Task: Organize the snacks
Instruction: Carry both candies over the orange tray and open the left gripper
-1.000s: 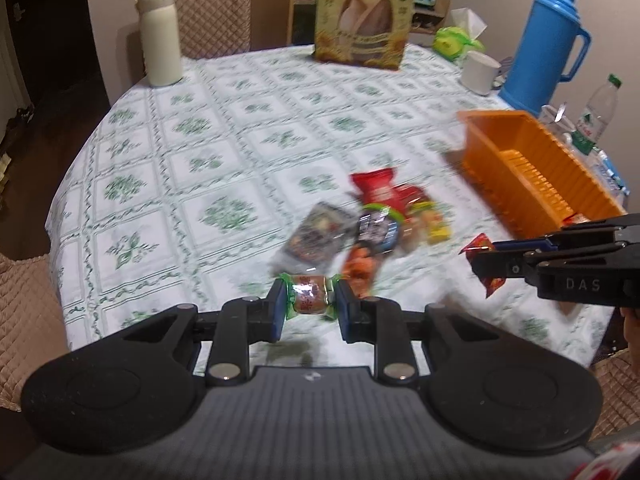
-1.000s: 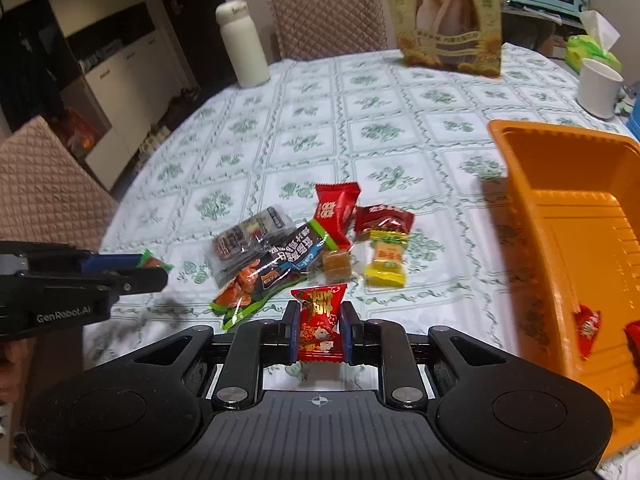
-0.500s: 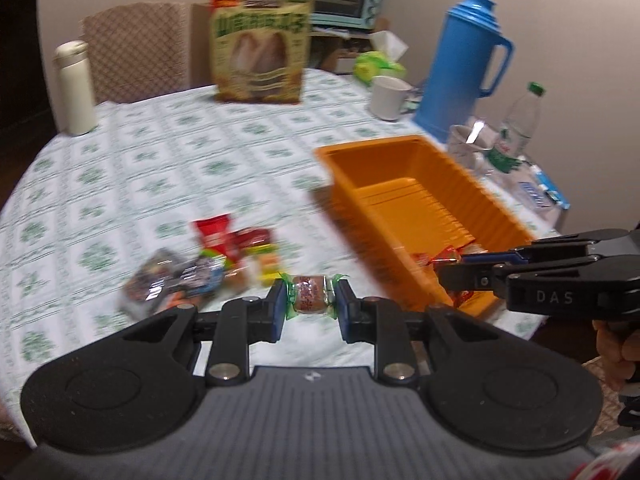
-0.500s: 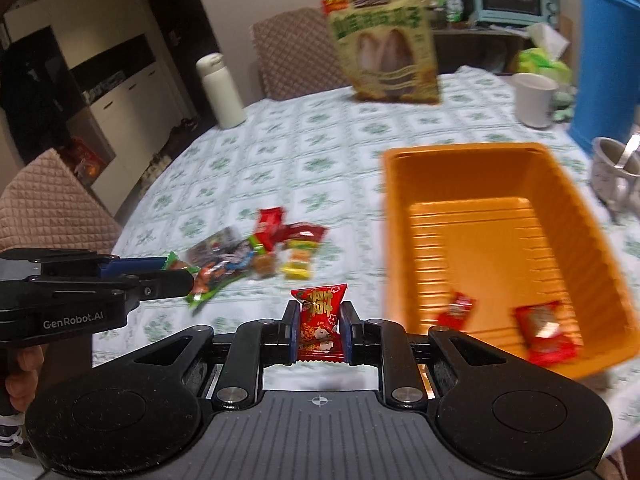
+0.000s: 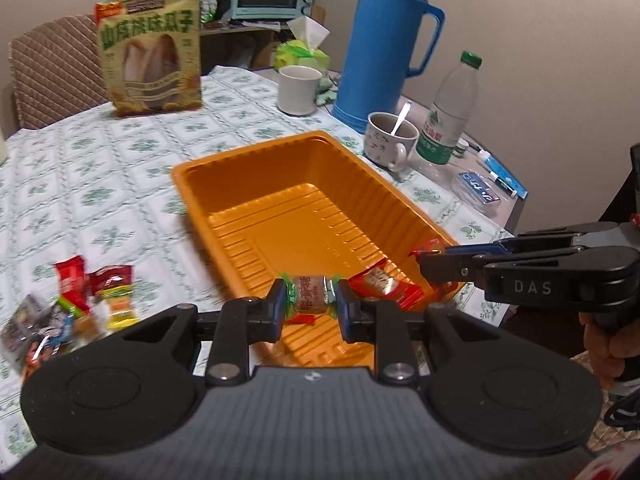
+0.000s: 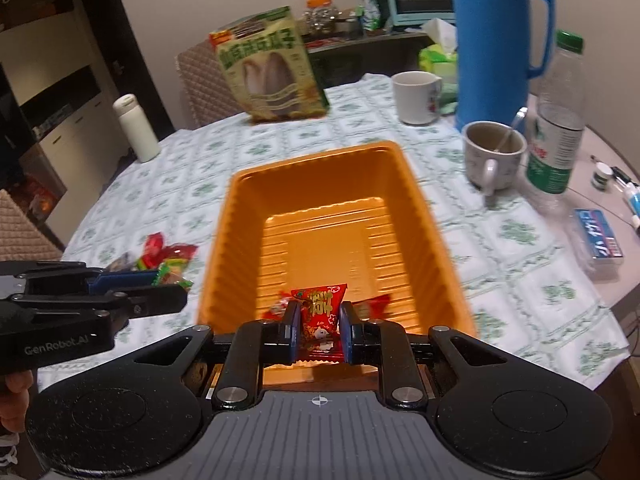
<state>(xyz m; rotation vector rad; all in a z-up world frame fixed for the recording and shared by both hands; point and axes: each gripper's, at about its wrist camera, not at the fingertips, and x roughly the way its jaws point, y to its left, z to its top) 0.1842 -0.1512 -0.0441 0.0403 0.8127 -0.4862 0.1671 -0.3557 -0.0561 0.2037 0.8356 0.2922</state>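
Observation:
My left gripper (image 5: 311, 303) is shut on a small candy in a green-ended wrapper (image 5: 310, 298) and holds it over the near end of the orange tray (image 5: 248, 160). My right gripper (image 6: 319, 324) is shut on a red snack packet (image 6: 321, 320) above the near end of the same tray (image 6: 316, 152). Red packets (image 5: 384, 284) lie in the tray's near end. A pile of loose snacks (image 5: 80, 296) lies on the tablecloth left of the tray. Each gripper shows in the other's view, the right one (image 5: 432, 258) and the left one (image 6: 176, 292).
A big sunflower-seed bag (image 5: 150, 52), a white mug (image 5: 299, 89), a blue thermos (image 5: 384, 44), a cup with a spoon (image 5: 390, 138) and a water bottle (image 5: 450, 112) stand behind and right of the tray. A white flask (image 6: 136, 128) stands far left.
Both grippers have swung right from the snack pile to above the orange tray, each still holding its snack.

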